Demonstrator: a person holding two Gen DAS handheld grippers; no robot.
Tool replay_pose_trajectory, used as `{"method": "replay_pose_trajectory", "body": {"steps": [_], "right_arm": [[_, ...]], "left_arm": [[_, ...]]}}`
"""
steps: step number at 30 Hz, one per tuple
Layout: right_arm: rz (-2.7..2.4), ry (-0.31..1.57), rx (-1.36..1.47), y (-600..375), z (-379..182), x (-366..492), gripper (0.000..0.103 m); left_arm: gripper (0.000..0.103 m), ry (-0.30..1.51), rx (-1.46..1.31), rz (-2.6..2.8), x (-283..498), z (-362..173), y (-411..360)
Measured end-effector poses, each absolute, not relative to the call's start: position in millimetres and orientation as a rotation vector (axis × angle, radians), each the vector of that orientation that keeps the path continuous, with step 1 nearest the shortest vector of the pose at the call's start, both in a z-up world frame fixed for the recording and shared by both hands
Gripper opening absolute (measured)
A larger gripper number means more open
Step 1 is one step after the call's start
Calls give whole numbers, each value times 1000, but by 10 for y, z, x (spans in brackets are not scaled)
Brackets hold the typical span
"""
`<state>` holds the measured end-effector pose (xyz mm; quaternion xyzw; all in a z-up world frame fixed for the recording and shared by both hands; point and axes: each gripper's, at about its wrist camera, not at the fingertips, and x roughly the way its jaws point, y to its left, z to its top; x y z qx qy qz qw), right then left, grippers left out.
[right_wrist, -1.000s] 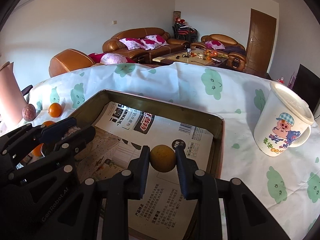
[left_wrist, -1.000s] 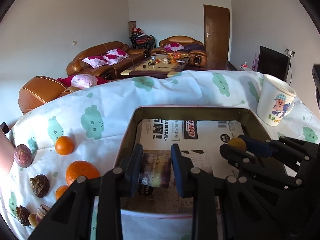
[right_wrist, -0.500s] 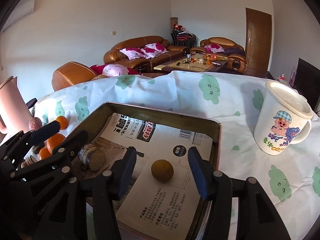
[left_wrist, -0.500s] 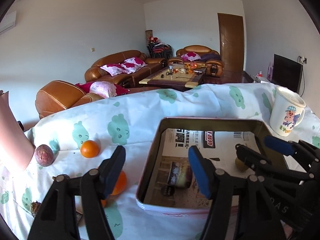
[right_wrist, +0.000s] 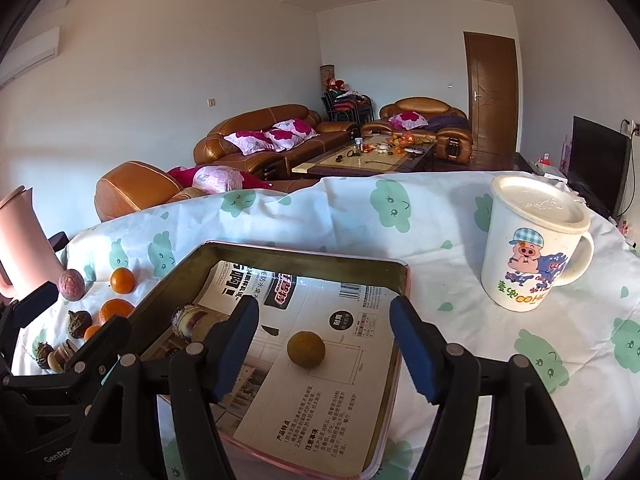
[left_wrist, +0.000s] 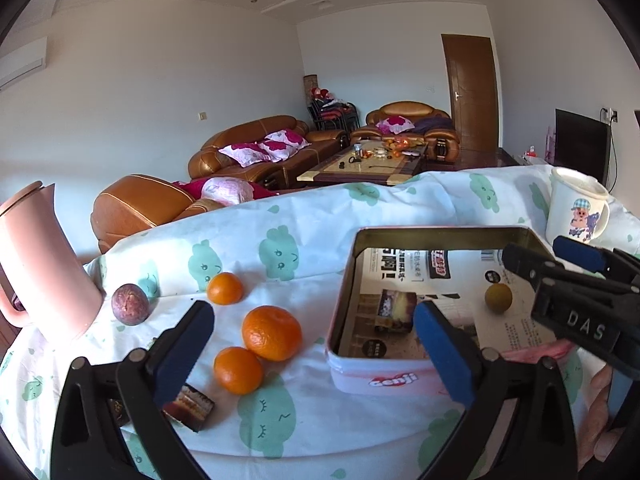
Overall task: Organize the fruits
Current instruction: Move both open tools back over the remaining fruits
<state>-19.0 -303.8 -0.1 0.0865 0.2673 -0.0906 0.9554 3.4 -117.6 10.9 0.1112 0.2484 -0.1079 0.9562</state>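
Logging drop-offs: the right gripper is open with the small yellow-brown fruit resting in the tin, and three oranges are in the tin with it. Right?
Not quite. The three oranges lie on the tablecloth, outside the tin, as the left wrist view shows. The right gripper is open, its jaws just having opened, and the small yellow-brown fruit rests in the tin.

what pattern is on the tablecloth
White with mint-green cartoon clouds with faces on the tablecloth, clearest in the right wrist view.
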Motion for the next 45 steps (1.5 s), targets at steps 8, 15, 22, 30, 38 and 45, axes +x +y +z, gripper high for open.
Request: {"method": "replay_pose_trajectory", "body": {"steps": [8,15,22,30,38,45], "right_arm": [[-182,539,159,-2836,6,-257,70],[-186,549,191,-2641,-24,-329,71],[-155,545,162,-2253,-19,-364,71],[-99,563,103,-1772,-29,-289,71],[-44,593,64,-1349,-54,-218,71],[-13,601,19,-1053,-64,-172,71]], "left_arm": [[103,527,206,-180,-31,53,-883],[103,546,193,-173,-52,46,-632],[103,549,186,-138,-15,52,-324],[103,561,157,-106,55,71,14],[103,572,129,-72,127,97,462],[103,599,144,-19,212,35,797]]}}
